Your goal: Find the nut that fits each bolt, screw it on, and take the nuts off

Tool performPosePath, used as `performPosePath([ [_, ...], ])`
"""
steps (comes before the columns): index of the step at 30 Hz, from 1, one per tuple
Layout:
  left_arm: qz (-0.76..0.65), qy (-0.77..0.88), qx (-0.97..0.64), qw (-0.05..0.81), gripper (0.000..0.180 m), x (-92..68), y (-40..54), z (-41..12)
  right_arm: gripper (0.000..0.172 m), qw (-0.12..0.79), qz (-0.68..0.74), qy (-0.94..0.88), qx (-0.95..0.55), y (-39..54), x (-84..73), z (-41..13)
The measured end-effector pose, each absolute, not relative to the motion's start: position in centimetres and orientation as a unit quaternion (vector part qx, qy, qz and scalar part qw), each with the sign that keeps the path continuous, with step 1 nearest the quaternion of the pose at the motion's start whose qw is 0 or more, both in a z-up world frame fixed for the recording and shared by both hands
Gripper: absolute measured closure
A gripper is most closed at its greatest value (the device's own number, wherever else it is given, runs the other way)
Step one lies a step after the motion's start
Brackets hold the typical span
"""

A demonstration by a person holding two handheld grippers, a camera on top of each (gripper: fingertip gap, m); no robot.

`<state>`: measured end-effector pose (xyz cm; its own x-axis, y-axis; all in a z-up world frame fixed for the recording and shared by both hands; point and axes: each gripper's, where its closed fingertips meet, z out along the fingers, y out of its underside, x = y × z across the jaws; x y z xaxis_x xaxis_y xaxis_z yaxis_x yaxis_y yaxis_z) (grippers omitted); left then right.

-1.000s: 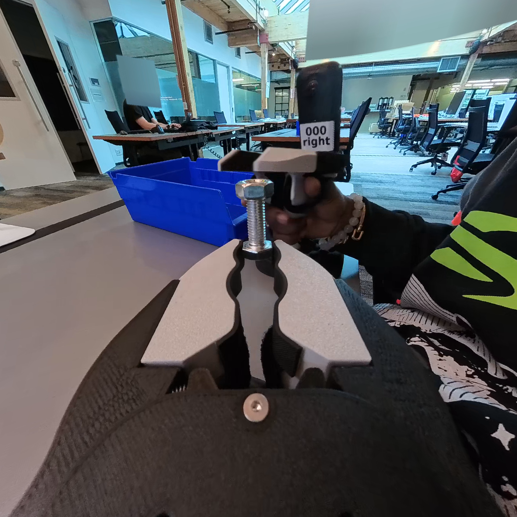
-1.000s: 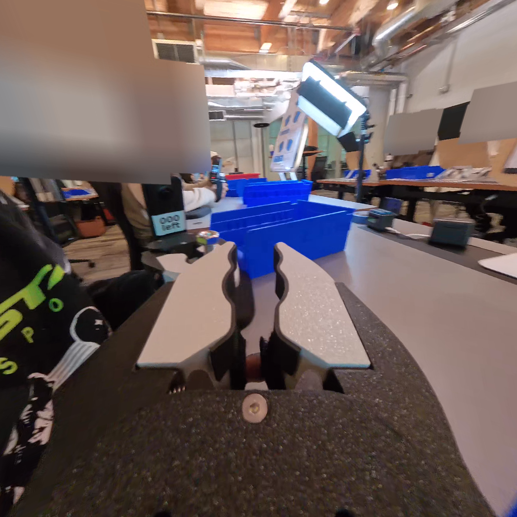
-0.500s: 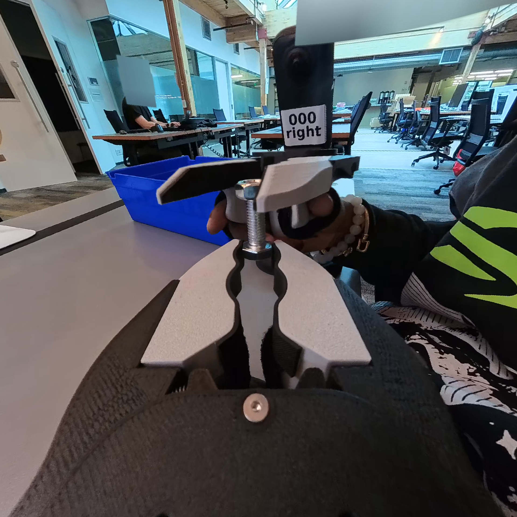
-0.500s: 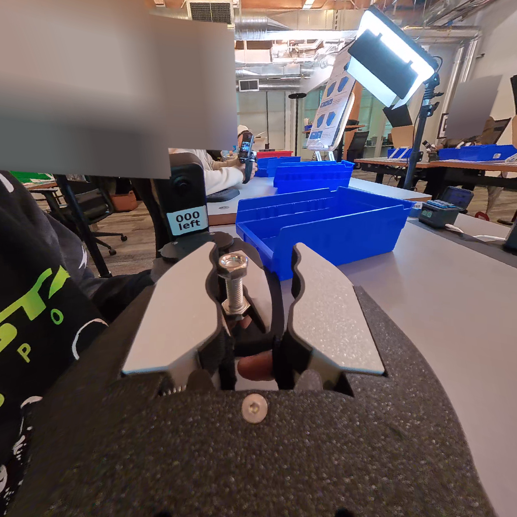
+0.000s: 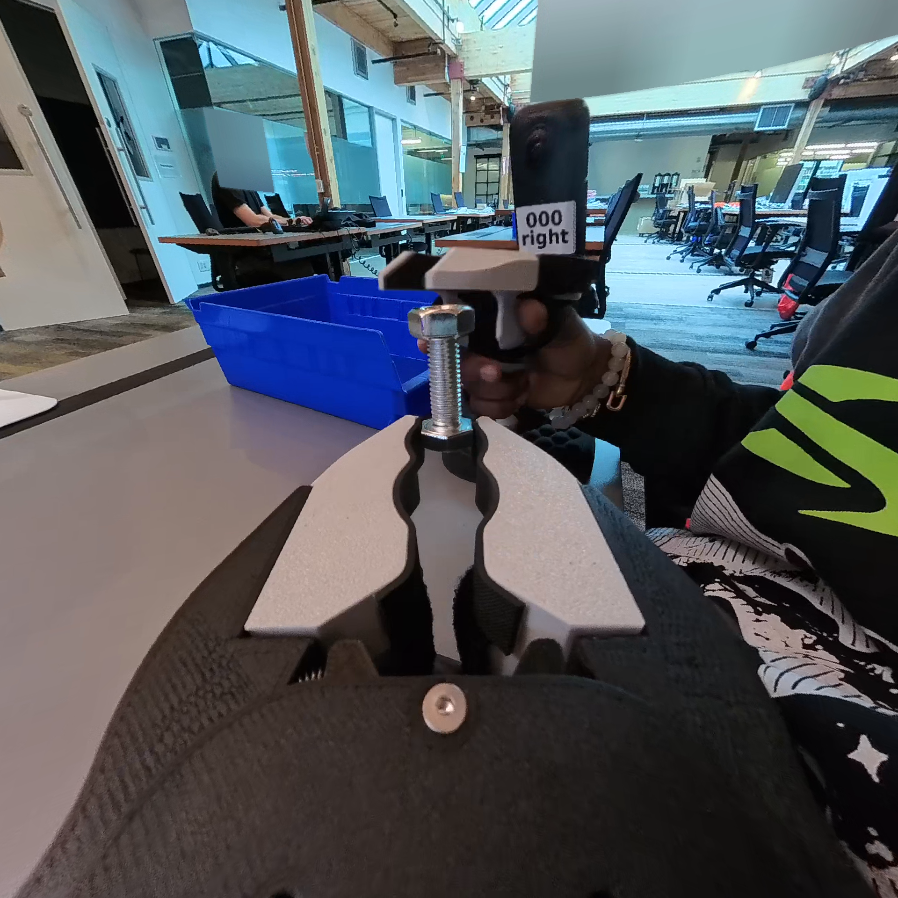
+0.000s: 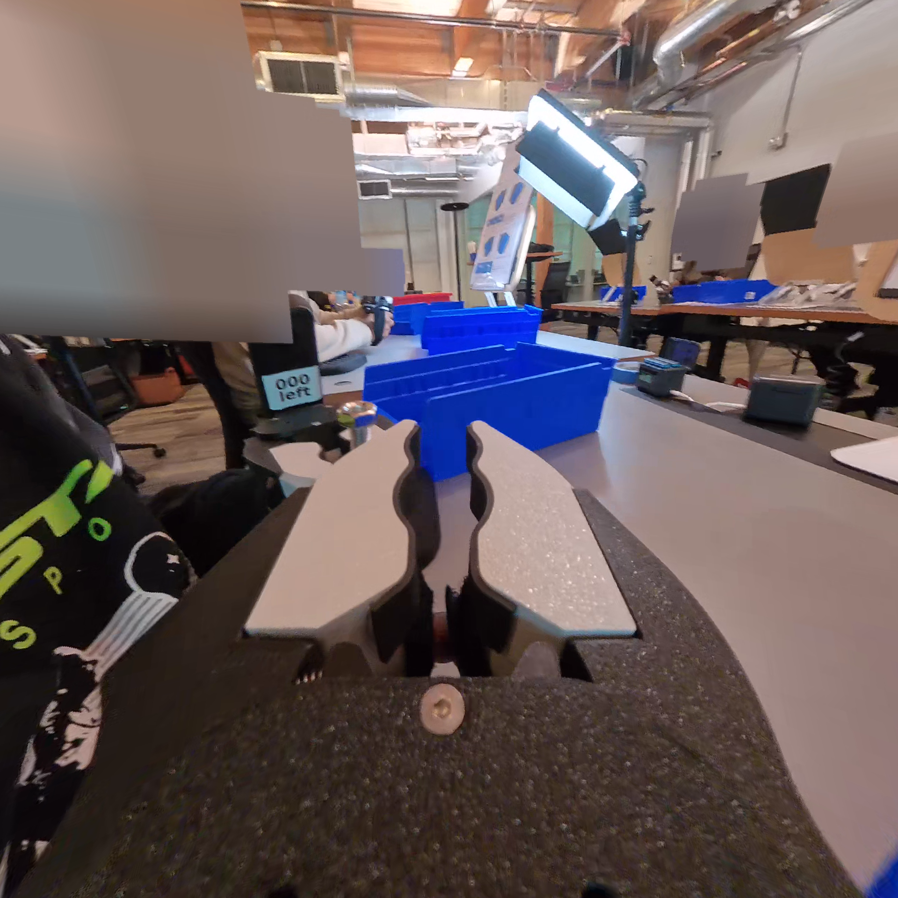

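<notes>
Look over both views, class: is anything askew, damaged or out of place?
Nothing stands out. The bolt stands upright, head up, with its nut clamped in the left claw. The right claw holds nothing. The blue bin sits squarely on the table.

Each camera sits low on its own tool, looking forward along the jaws, close above the grey worktop. The left wrist view faces across toward the person's side, the blue bin just behind its jaws. The right wrist view faces the opposite way, the same blue bin just ahead. Both views share that bin, the worktop, and the upright bolt beside it.
</notes>
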<state>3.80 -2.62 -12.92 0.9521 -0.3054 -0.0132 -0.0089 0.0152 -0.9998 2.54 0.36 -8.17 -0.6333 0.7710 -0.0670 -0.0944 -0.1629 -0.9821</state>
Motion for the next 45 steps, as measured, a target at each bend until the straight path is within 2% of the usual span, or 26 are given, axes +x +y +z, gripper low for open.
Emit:
performPosePath([
  [4,-0.102,0.114,-0.695,0.702,0.162,3.8,-2.6,-13.0,0.139,0.272,0.716,-0.585,-0.266,-2.5,2.6,-7.7],
  [14,-0.096,0.117,-0.698,0.7,0.162,3.9,-2.5,-13.1,0.133,0.266,0.683,-0.625,-0.267,-5.7,1.0,-8.4],
  [20,-0.101,0.111,-0.695,0.703,0.162,3.7,-2.6,-13.0,0.13,0.273,0.681,-0.621,-0.275,-3.9,1.8,-8.7],
  [30,-0.089,0.119,-0.703,0.695,0.162,3.9,-2.4,-13.3,0.14,0.233,0.668,-0.651,-0.275,-4.4,2.8,-8.6],
  [33,-0.085,0.125,-0.707,0.691,0.162,4.1,-2.4,-13.5,0.153,0.232,0.658,-0.666,-0.264,-5.0,2.8,-8.7],
  [39,-0.113,0.149,-0.702,0.687,0.162,4.8,-2.8,-13.5,0.154,0.306,0.675,-0.645,-0.186,-4.3,4.7,-5.9],
  [42,-0.112,0.143,-0.701,0.689,0.162,4.6,-2.8,-13.4,0.153,0.362,0.649,-0.624,-0.243,-0.4,4.5,-4.8],
  [45,-0.112,0.138,-0.699,0.692,0.162,4.5,-2.8,-13.3,0.153,0.429,0.569,-0.594,-0.373,7.0,4.0,-5.1],
])
